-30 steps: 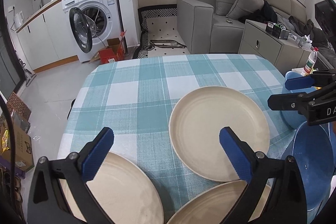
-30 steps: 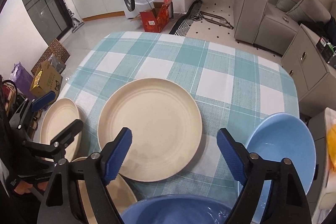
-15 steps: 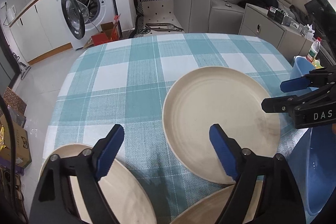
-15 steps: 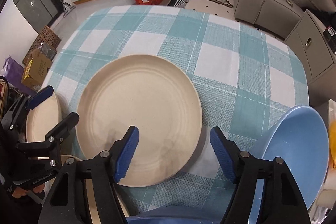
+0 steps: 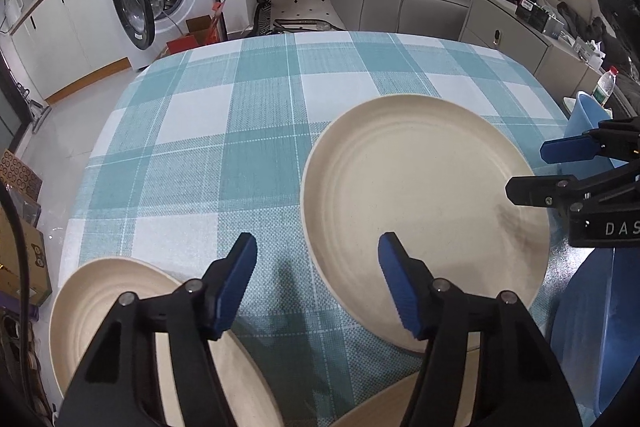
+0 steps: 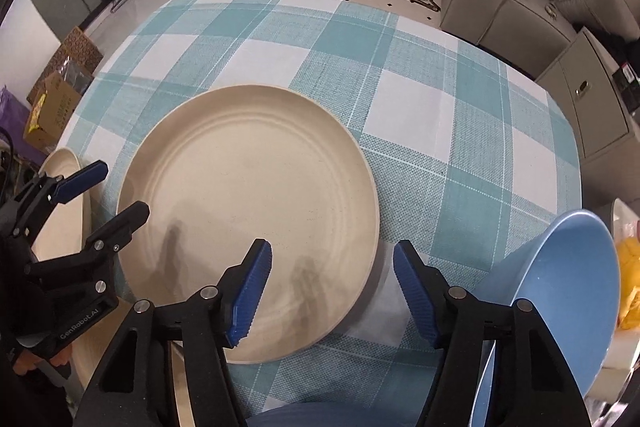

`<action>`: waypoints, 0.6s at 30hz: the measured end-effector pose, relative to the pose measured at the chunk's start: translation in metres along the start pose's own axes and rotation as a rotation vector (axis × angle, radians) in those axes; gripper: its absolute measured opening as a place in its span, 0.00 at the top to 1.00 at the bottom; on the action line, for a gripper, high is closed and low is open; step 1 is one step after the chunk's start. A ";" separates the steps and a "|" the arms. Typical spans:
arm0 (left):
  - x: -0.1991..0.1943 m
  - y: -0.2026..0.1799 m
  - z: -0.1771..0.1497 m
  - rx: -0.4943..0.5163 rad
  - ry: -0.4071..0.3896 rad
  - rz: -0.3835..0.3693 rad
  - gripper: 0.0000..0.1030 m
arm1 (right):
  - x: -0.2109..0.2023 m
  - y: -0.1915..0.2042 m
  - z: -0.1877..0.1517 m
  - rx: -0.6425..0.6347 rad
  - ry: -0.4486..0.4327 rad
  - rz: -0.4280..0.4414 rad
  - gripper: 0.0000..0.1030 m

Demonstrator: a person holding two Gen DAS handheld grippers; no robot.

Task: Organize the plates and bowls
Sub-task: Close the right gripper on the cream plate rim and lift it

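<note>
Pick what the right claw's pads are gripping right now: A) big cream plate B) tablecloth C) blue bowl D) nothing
D: the right claw hangs open over the big cream plate's near rim, its blue pads touching nothing.

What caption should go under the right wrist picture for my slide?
Right tongs, open and holding nothing, hang over the near edge of a big cream plate on a checked tablecloth.

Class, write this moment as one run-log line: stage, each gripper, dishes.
stage: approach | left gripper: closing, empty | right gripper: closing, empty, above centre plate | blue bowl: untouched
</note>
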State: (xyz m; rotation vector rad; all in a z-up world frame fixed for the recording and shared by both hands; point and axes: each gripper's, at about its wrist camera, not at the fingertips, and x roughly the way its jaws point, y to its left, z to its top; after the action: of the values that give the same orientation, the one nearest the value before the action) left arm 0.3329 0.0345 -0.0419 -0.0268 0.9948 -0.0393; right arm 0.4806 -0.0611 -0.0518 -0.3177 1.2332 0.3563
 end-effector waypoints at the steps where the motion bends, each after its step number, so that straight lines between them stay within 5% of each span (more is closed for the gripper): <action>1: 0.000 -0.001 0.000 0.005 0.001 0.002 0.41 | 0.001 0.002 0.000 -0.008 0.002 0.000 0.36; 18: 0.007 -0.004 -0.001 0.023 0.021 -0.002 0.64 | 0.014 0.003 0.001 -0.024 0.041 -0.025 0.51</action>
State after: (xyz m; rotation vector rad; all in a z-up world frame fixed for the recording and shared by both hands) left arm 0.3356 0.0303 -0.0480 -0.0062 1.0152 -0.0534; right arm 0.4836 -0.0566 -0.0648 -0.3627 1.2652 0.3447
